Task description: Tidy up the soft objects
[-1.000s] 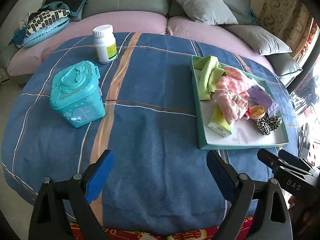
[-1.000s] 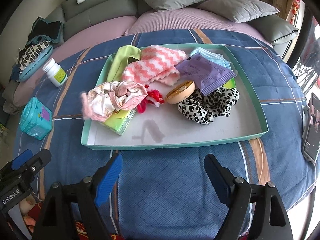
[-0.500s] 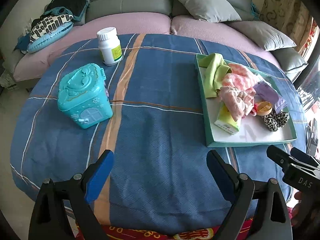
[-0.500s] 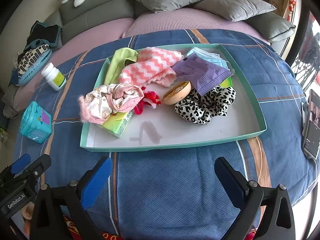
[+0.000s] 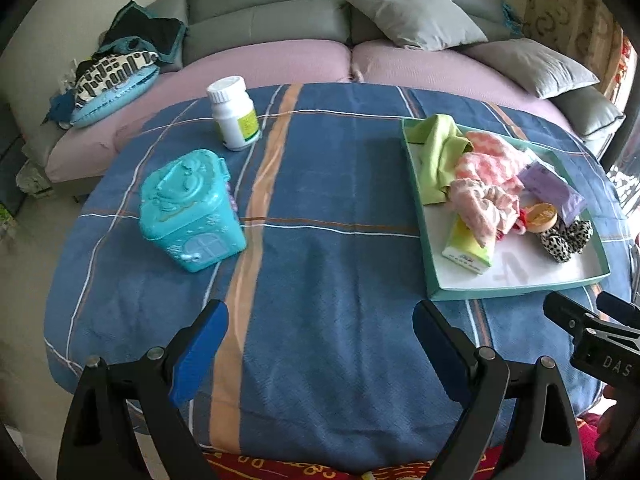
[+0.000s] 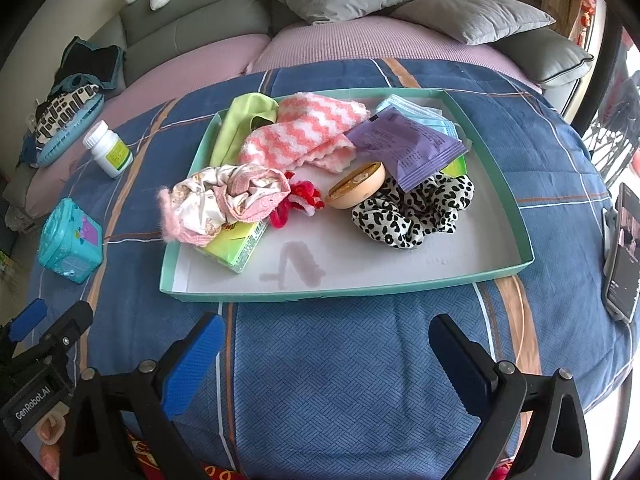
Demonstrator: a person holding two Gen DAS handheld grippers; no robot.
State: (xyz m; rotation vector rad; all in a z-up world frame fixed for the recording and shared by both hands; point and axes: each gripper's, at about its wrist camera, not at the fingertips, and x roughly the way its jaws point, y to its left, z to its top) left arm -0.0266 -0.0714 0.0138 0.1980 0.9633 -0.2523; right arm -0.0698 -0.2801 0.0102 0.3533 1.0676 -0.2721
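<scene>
Both tools—left tool [image 5: 320, 348] and right tool [image 6: 326, 354]—hung wide open and empty short of the tray [image 6: 516, 216], where the soft things lay heaped: striped sock [image 6: 304, 132], leopard scrunchie [image 6: 412, 212], floral cloth [image 6: 228, 200]. Likely risk: a grab snagging neighbours or tipping the round tin [image 6: 356, 186], since the pieces overlapped. The surface wore a blue checked cloth [image 5: 340, 200]—a grey sofa [image 5: 280, 20] stood behind.

On the tabletop covered with blue checked cloth [image 6: 352, 380], the shallow teal cardboard tray [image 6: 516, 216] lies right. Left of it stands the turquoise plastic house-shaped box [image 5: 190, 210], and behind that box the white plastic pill bottle [image 5: 235, 114].
</scene>
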